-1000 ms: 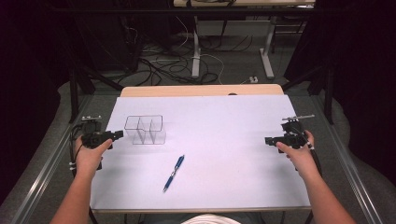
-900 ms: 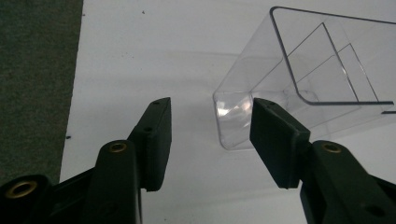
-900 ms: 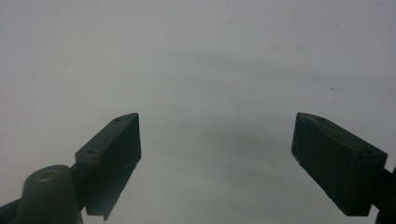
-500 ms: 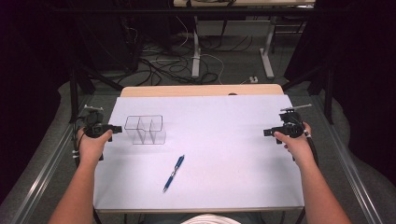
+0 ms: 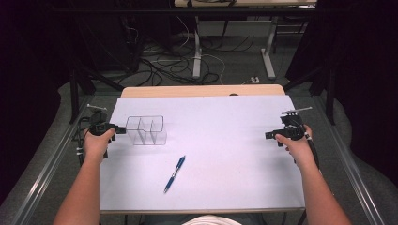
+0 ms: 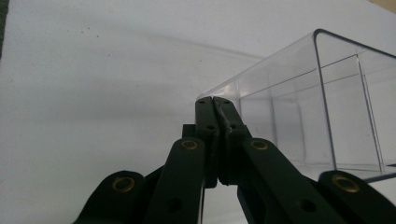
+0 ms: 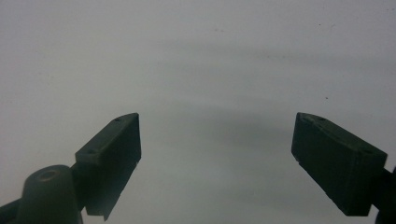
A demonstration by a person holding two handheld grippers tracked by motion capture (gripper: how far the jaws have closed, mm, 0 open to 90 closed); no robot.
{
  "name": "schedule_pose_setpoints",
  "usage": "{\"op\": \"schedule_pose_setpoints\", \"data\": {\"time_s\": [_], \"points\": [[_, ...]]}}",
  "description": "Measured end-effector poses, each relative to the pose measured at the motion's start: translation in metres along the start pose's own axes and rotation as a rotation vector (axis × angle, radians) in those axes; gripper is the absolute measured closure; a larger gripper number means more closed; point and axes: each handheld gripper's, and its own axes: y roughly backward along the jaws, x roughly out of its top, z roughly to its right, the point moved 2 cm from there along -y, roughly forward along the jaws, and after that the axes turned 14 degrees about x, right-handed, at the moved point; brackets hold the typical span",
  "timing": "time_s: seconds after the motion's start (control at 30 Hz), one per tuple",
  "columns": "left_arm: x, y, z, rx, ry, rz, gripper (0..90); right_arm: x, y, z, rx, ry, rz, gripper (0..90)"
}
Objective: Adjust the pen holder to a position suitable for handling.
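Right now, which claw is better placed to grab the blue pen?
Probably the right claw: its jaws stand open with nothing between them. The left claw has just been closing, shut beside the clear plastic divided box. The blue pen lies between both hands.

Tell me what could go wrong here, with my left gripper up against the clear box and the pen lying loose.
The left gripper has just been closing, and its jaws now meet at the clear box's near wall with nothing visibly between them; a push could slide the light box. The box may also tip if lifted by one wall. The right gripper, jaws open, hangs far from the pen.
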Motion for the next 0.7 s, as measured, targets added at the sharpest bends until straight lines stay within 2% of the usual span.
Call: {"op": "schedule_pose_setpoints", "data": {"time_s": [0.1,0.17,0.23,0.27,0.3,0.33,0.37,0.4,0.47,0.53,0.7], "points": [[0.001,-0.004,-0.001,-0.024,0.01,-0.021,90.0,0.0,0.001,-0.001,0.007,-0.003,0.003,15.3],[0.001,-0.006,0.002,-0.023,0.012,-0.037,90.0,0.001,0.001,-0.001,0.013,0.002,0.002,15.3],[0.0,-0.009,0.003,-0.026,-0.009,-0.048,90.0,0.001,0.001,-0.001,0.009,0.003,0.008,15.3],[0.0,-0.009,0.005,-0.033,-0.006,-0.054,90.0,0.001,0.001,-0.001,0.008,0.002,0.008,15.3],[0.0,-0.011,0.006,-0.022,-0.02,-0.043,90.0,0.0,0.001,-0.001,0.008,-0.002,0.007,15.3],[0.0,-0.011,0.007,-0.013,-0.018,-0.051,90.0,0.0,0.001,-0.001,0.014,-0.004,0.0,15.3],[-0.001,-0.011,0.008,-0.01,-0.016,-0.05,90.0,0.0,0.0,0.0,0.027,-0.004,0.017,15.3],[-0.001,-0.012,0.008,-0.016,-0.009,-0.05,90.0,0.0,0.0,0.001,0.03,0.0,0.019,15.3],[-0.001,-0.011,0.009,-0.019,-0.023,-0.058,90.0,0.0,0.002,0.001,0.011,-0.003,-0.012,15.3],[-0.002,-0.012,0.012,-0.017,-0.029,-0.057,90.0,0.0,0.001,0.001,0.015,-0.006,0.006,15.3],[-0.002,-0.014,0.021,-0.021,-0.043,-0.051,90.0,0.0,0.001,0.001,0.017,-0.004,0.009,15.3]]}}
